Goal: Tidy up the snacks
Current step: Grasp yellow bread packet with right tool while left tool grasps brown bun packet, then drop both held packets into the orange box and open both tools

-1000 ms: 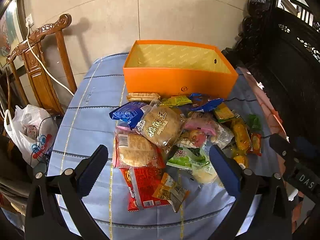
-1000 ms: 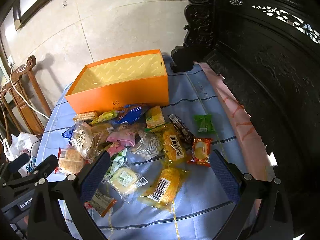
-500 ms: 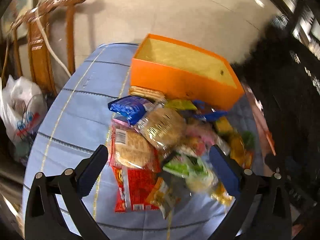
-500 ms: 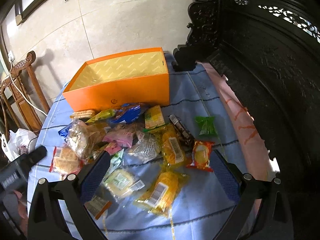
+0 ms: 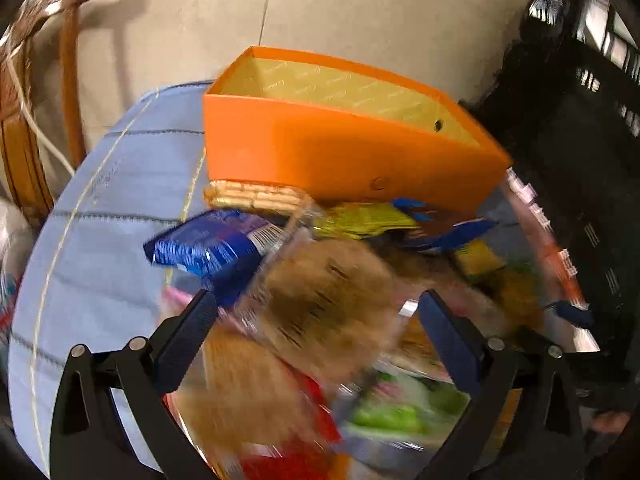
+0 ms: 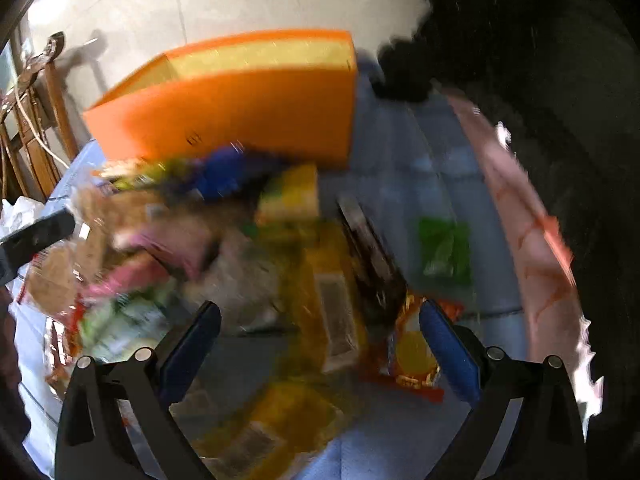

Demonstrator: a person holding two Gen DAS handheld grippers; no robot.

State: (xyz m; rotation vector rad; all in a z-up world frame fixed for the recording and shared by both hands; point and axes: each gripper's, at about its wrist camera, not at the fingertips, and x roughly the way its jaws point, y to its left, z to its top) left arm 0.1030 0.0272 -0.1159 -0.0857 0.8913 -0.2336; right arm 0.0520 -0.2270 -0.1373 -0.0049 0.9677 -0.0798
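A pile of wrapped snacks lies on a blue striped tablecloth [image 5: 116,208] in front of an open, empty orange box [image 5: 340,152], which also shows in the right wrist view [image 6: 240,116]. Both views are motion-blurred. My left gripper [image 5: 320,320] is open and empty, low over a clear pack of brown cakes [image 5: 324,300], with a blue packet [image 5: 212,248] to its left. My right gripper [image 6: 320,332] is open and empty above yellow packets [image 6: 328,300]; an orange-red packet [image 6: 412,352] lies by its right finger and a green packet [image 6: 444,248] lies beyond.
A wooden chair [image 5: 24,128] with a white cable stands left of the table. Dark carved furniture [image 5: 580,140] rises at the right, along a pink table edge [image 6: 532,248]. The left gripper's tip [image 6: 36,236] shows at the left of the right wrist view.
Both grippers have moved forward and down toward the snack pile. The box and snacks look larger and both views have blurred. Both pairs of jaws stay open.
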